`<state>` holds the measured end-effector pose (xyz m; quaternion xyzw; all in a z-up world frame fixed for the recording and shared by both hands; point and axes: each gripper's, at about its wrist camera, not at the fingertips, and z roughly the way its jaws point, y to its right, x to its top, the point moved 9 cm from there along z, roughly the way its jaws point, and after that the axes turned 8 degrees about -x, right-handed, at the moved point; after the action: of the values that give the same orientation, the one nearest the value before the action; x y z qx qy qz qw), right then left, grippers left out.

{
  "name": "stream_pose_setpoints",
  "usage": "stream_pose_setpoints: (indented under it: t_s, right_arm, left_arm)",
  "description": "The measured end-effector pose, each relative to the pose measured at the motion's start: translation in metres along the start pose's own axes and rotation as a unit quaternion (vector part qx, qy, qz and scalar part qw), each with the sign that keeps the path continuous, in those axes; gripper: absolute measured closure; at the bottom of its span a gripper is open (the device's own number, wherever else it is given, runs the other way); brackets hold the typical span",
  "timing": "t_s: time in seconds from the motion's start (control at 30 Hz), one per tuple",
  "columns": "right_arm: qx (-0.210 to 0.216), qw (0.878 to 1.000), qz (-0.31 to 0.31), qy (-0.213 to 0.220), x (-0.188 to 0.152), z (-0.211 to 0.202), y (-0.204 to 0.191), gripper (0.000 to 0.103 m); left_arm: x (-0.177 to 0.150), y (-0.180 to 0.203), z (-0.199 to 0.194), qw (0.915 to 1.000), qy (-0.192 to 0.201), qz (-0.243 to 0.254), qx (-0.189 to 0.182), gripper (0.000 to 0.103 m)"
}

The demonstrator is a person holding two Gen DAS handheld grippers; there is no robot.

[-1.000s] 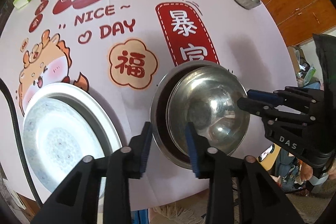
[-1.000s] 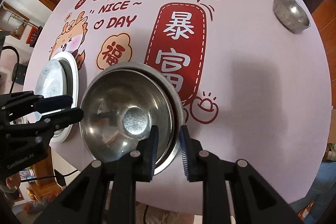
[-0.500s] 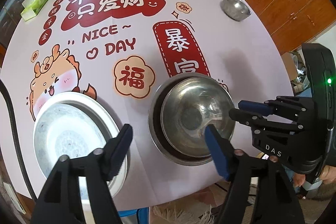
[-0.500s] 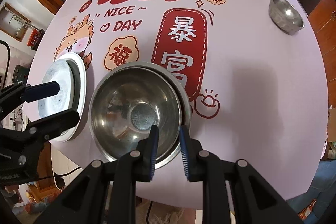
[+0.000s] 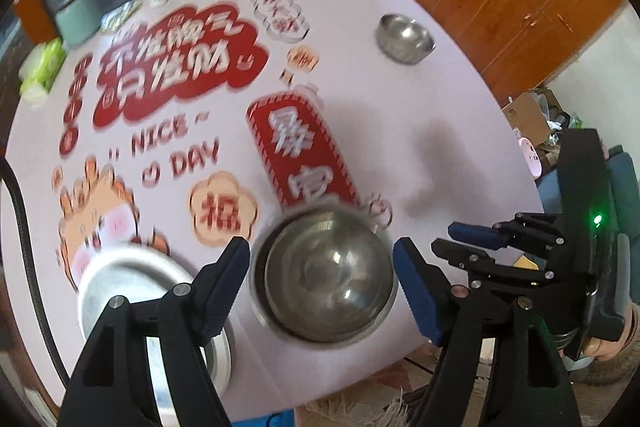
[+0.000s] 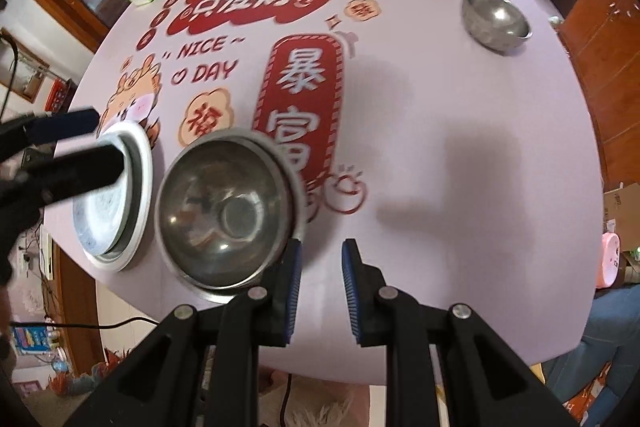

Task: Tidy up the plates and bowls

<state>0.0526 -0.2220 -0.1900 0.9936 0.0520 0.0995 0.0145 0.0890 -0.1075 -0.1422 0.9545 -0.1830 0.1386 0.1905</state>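
Bowl's nested, both grippers backing off

The left gripper [image 5: 320,283] just let go, jaws spread wide and empty, lifted above the steel bowl [image 5: 326,277], which now sits inside the bigger one, lower centre. The right gripper [image 6: 320,291] is nearly closed on nothing. The lone bowl [image 6: 494,17] upper right looks like the next pickup, and the plate [image 6: 116,195] waits at left.

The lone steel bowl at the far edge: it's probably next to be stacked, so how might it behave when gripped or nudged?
The lone steel bowl looks thin and polished, so likely light, stiff and somewhat slippery between pads. Its rounded underside suggests it could rock or slide on the smooth tablecloth if pushed. It sits near the table's edge, so a nudge outward seems risky.
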Motion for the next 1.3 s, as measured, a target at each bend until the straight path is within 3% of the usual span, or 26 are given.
stream_pose_setpoints:
  t_s: [0.3,0.53,0.7,0.87,1.3]
  right_arm:
    - [-0.013,0.998,0.05,0.038,0.038,-0.024,0.079,0.083]
    - [-0.019,0.993,0.098,0.065,0.092,-0.031,0.161,0.083]
    - [-0.018,0.987,0.129,0.095,0.14,-0.028,0.219,0.083]
    - [-0.001,0.982,0.154,0.109,0.178,-0.01,0.252,0.082]
    - [0.05,0.979,0.191,0.057,0.217,0.074,0.281,0.082]
  left_arm:
    - [0.083,0.056,0.002,0.9981,0.018,0.058,0.011,0.025]
    - [0.152,0.095,0.032,0.9956,0.029,0.085,0.027,0.024]
    - [0.198,0.106,0.07,0.9975,0.024,0.06,0.029,0.024]
    - [0.235,0.101,0.105,0.9986,0.039,0.018,0.032,0.024]
    - [0.271,0.071,0.208,0.9962,0.006,-0.063,0.06,0.024]
